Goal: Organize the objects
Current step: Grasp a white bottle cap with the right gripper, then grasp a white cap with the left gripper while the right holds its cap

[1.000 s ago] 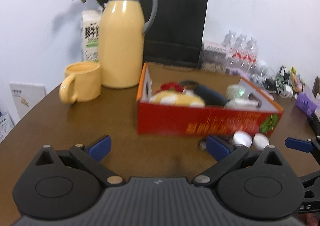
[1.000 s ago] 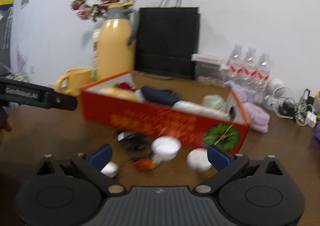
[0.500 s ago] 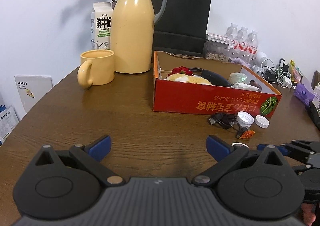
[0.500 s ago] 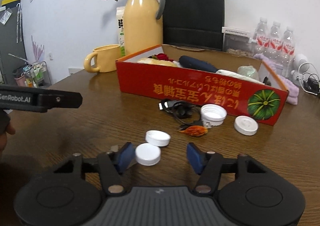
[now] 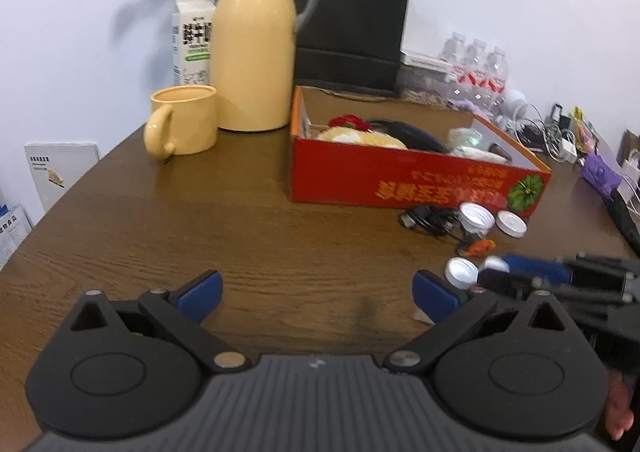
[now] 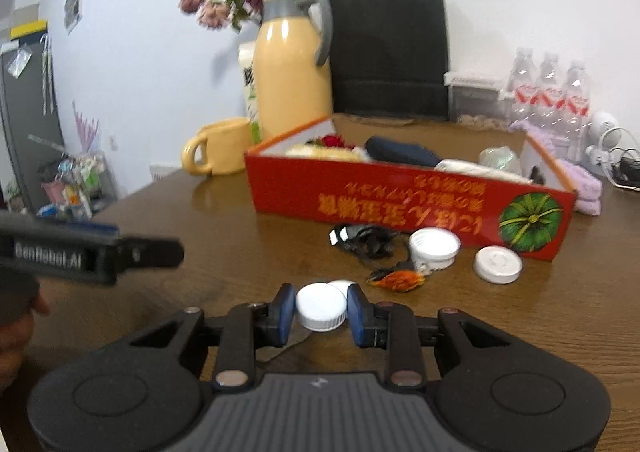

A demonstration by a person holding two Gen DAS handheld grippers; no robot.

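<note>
A white bottle cap (image 6: 321,308) sits on the brown table between the blue pads of my right gripper (image 6: 322,312). Its jaws are closing, and both pads touch the cap's sides. A second white cap (image 6: 343,285) lies just behind it. In the left wrist view the right gripper (image 5: 496,266) reaches in from the right beside that loose cap (image 5: 462,272). My left gripper (image 5: 316,288) stands wide open over bare wood with nothing between its fingers. The red cardboard box (image 6: 400,199) holds several items.
In front of the box lie a black cable (image 6: 364,240), an orange trinket (image 6: 400,280), an upturned white lid (image 6: 434,250) and a flat lid (image 6: 498,264). A yellow mug (image 5: 182,121), a jug (image 5: 254,51), a black bag (image 5: 352,27) and water bottles (image 6: 550,91) stand behind.
The right gripper's jaws have come together from wide open onto the white cap. The left gripper has drifted a little and stays open.
</note>
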